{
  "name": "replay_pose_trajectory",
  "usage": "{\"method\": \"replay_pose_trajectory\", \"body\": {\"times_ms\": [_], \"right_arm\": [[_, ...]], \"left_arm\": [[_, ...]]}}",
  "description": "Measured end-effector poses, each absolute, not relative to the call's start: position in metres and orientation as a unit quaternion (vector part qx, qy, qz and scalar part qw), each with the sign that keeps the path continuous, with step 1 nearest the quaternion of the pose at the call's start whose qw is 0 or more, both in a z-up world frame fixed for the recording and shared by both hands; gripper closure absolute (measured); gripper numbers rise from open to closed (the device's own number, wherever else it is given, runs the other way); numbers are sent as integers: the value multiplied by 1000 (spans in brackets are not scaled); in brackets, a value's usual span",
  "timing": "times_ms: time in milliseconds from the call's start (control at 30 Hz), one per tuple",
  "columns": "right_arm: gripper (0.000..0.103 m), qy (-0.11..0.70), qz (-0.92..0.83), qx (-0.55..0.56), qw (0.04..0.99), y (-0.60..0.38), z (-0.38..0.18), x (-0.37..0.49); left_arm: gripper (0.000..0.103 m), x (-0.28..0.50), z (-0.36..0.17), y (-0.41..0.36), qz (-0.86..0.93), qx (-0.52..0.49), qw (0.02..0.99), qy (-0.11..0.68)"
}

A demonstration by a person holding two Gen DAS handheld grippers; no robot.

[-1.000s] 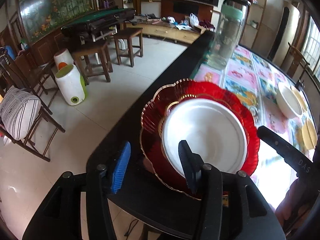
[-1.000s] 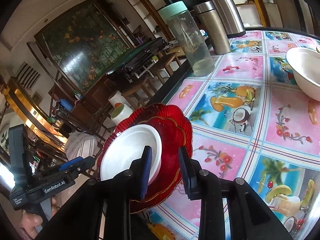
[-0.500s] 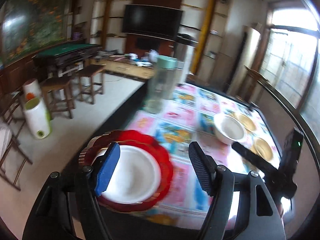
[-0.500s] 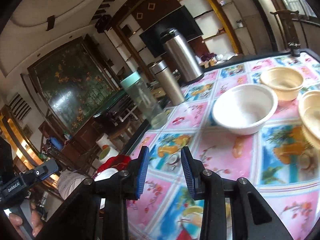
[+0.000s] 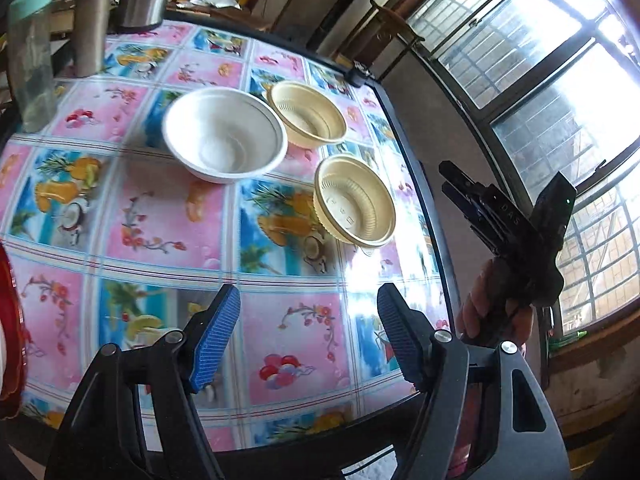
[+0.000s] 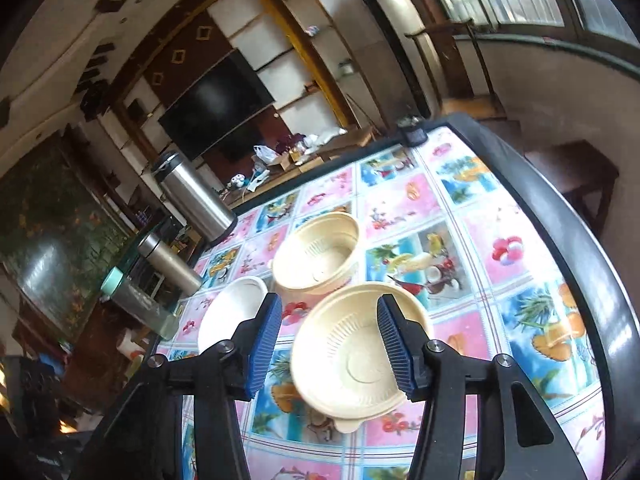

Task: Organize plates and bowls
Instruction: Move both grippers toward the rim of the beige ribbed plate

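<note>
Hovering over the tablecloth (image 5: 168, 216) is the left gripper (image 5: 308, 336), its blue pads spread wide and holding nothing; the right gripper (image 6: 326, 344) is hanging above the near cream bowl (image 6: 360, 360), jaws likewise spread, one pad on each side of the bowl's rim, though whether they are touching it I cannot tell; a second cream bowl (image 6: 316, 254) is sitting just behind, and a white bowl (image 6: 230, 312) is lying to its left, all three upright and close together; a red plate (image 5: 10, 320) is peeking in at the left view's edge; two steel flasks (image 6: 192, 200) and a clear bottle (image 6: 136, 304) are standing along the far edge; a hand (image 5: 496, 312) is gripping the right tool's handle.
</note>
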State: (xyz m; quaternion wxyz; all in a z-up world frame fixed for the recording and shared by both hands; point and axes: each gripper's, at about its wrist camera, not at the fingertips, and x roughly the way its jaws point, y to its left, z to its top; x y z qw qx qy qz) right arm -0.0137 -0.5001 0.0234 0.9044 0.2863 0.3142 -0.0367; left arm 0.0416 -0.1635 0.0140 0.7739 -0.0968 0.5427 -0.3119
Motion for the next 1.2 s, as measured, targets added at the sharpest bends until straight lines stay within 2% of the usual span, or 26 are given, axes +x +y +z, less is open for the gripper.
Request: {"method": "replay_pose_trajectory", "body": {"times_ms": [167,333,667,1200], "right_arm": [[50,339,-9,385,859,-551,-31,-8],[50,360,25,439,823,-554,-52,-8],[50,381,-1,466,799,-566,-77,-1],[50,387,-6,465,796,-559,-82,8]], "left_arm": [[32,61,-4,-208,-288,-106,759,574],[32,86,-20,-234,-266,-116,757,585],[33,130,-54,-269,-244,-142,750,598],[33,141,-71,-297,-294,-152,738,588]]}}
